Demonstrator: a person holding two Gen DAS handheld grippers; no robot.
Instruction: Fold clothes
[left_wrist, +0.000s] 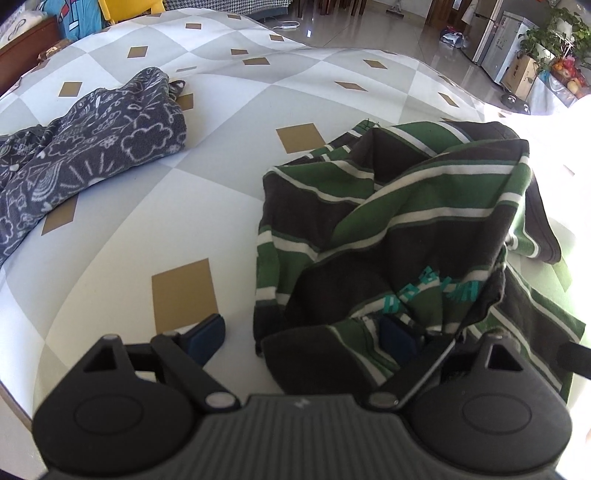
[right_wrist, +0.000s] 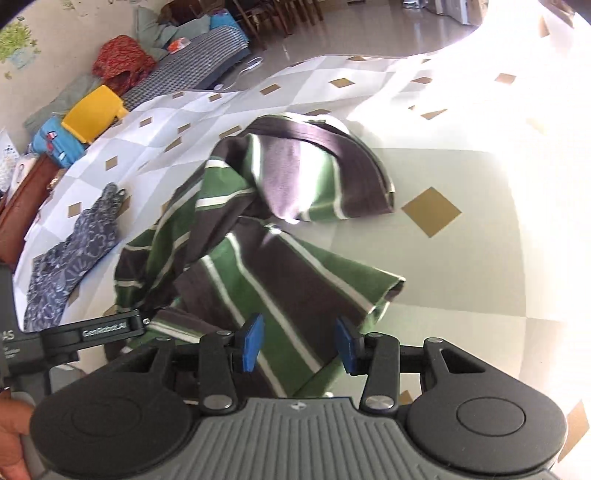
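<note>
A green, brown and white striped garment (left_wrist: 406, 221) lies crumpled on the diamond-patterned cover (left_wrist: 207, 177), to the right in the left wrist view. My left gripper (left_wrist: 303, 338) stands wide open at its near edge. One blue pad (left_wrist: 207, 334) rests over bare cover and the other is tucked among the folds. In the right wrist view the same garment (right_wrist: 258, 258) stretches away from my right gripper (right_wrist: 299, 345). Its blue pads stand apart with a striped flap between them, and neither pad presses on it.
A dark floral-print garment (left_wrist: 92, 155) lies bunched at the left of the cover (right_wrist: 74, 254). A yellow object (right_wrist: 94, 112) and a blue one (right_wrist: 55, 142) sit beyond the far edge. A hand (right_wrist: 11, 424) shows at the lower left. Strong glare whitens the right side.
</note>
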